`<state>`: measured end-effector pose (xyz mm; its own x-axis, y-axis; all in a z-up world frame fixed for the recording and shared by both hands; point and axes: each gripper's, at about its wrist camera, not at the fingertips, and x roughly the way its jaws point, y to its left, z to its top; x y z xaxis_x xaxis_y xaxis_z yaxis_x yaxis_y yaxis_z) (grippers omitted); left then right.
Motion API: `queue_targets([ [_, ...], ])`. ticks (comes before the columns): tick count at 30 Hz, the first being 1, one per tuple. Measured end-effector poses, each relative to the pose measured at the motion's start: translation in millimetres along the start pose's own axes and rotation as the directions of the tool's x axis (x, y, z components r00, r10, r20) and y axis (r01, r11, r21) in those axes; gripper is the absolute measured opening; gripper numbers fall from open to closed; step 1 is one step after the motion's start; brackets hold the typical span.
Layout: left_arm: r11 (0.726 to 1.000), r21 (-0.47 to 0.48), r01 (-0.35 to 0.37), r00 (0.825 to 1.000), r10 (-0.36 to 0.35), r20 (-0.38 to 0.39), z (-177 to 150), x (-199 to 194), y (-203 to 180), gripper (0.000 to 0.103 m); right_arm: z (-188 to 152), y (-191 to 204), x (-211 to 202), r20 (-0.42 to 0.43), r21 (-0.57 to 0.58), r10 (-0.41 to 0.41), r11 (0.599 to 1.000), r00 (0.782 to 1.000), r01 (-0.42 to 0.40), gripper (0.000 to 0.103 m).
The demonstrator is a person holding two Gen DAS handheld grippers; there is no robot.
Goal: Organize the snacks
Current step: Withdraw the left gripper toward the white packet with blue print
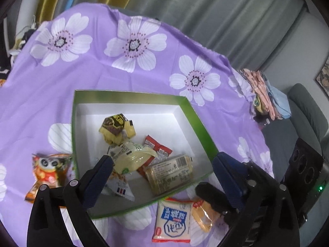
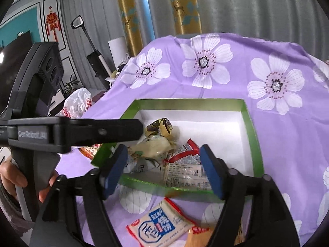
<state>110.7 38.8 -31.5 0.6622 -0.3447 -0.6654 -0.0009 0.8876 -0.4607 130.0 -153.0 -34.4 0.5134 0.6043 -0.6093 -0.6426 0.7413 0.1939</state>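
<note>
A green-rimmed white box (image 1: 78, 123) (image 2: 253, 135) sits on the purple flowered cloth and holds several snack packets: a yellow one (image 1: 115, 127), a pale one (image 1: 131, 158), a red one (image 1: 158, 146) and a tan bar (image 1: 170, 173). My left gripper (image 1: 162, 164) is open and empty above the box's near side. My right gripper (image 2: 162, 168) is open and empty over the box's near rim. On the cloth outside lie a white-and-blue packet (image 1: 172, 220) (image 2: 160, 226), an orange packet (image 1: 203, 216) (image 2: 197, 236) and a panda packet (image 1: 51, 170).
The cloth (image 1: 102, 72) covers a table whose far edge drops off. A stack of folded cloths (image 1: 265, 94) sits at the right edge. The left gripper's body (image 2: 61, 135) crosses the right wrist view's left side. A plastic bag (image 2: 78, 103) lies beyond the table.
</note>
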Motion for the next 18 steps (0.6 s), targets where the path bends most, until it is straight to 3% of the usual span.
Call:
queue_targets([
  [6,0.999,0.031,-0.018,0.999,0.017,0.031,-16.5,-29.5,-8.0,0.098,-10.2,1.4,-27.5,0.008,0.012,-0.039,0.999,0.999,0.039,0.085],
  [18,1.0,-0.012,-0.002,1.0,0.002,0.026,-67.5,-62.3,-13.8,0.102,-42.5,8.7,-75.1,0.009,0.054,-0.104,0.993,0.995,0.103,0.1],
])
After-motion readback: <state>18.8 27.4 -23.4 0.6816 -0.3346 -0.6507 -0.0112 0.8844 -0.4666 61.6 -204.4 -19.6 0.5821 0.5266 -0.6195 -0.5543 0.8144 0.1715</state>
